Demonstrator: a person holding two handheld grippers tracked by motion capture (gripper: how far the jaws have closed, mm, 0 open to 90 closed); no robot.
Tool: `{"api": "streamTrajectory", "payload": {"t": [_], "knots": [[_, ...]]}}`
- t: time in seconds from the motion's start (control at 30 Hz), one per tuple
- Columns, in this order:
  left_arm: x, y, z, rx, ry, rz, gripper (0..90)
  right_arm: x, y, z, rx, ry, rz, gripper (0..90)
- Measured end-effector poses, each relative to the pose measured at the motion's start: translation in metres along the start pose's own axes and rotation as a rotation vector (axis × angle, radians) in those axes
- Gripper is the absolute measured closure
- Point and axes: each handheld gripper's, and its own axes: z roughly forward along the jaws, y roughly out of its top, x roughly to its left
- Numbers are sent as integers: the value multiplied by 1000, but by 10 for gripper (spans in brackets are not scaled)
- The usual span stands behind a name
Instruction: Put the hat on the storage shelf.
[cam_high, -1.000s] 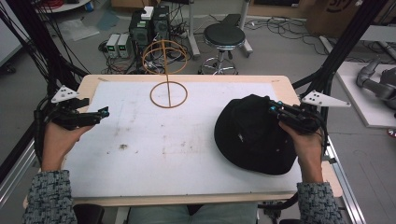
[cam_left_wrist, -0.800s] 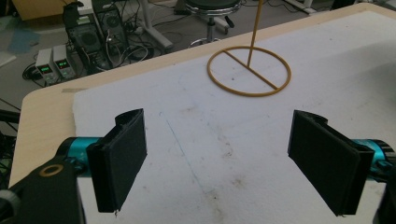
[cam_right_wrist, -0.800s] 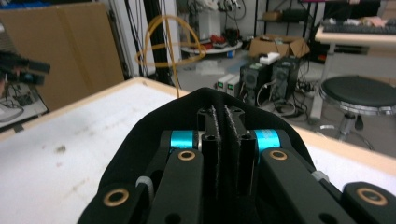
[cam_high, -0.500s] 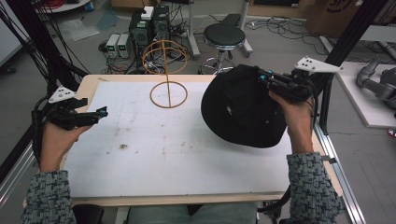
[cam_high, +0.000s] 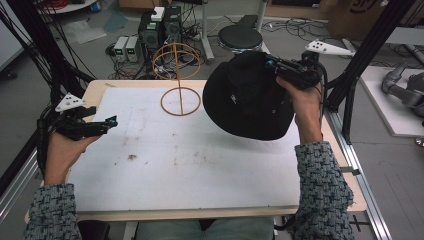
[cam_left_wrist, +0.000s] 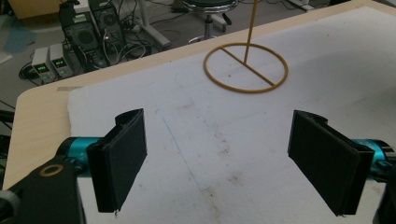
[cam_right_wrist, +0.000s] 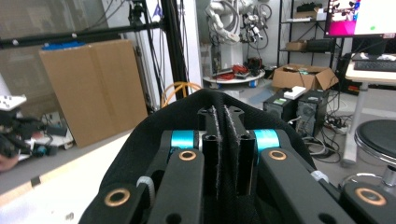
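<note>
High view overhead, gripper views close, sharing wire stand (cam_high: 180, 80).

We see a black hat (cam_high: 247, 97) pinched in the black jaws of the right gripper (cam_right_wrist: 219, 135), which carries turquoise rings and brass-coloured rivets. The left gripper (cam_high: 107, 122) is black too, with a turquoise tip and a pale grey plate on top. The wire stand (cam_high: 179, 75) is yellow-orange. A white mat (cam_high: 175, 165), smudged with brownish-grey stains, covers the light wooden table (cam_high: 95, 90). Both sleeves (cam_high: 320, 185) show a speckled black-and-white knit. The cardboard sheet (cam_right_wrist: 93, 88) in the right gripper view is plain brown.
</note>
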Motion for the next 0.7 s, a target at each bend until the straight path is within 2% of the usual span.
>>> {"api": "streamTrajectory", "payload": {"t": [0.4, 0.7], "knots": [[-2, -1, 1, 3, -5, 1, 199, 0, 21, 22, -73, 53, 58, 868], [-1, -1, 2, 1, -7, -3, 199, 4, 34, 40, -86, 67, 68, 868]]}}
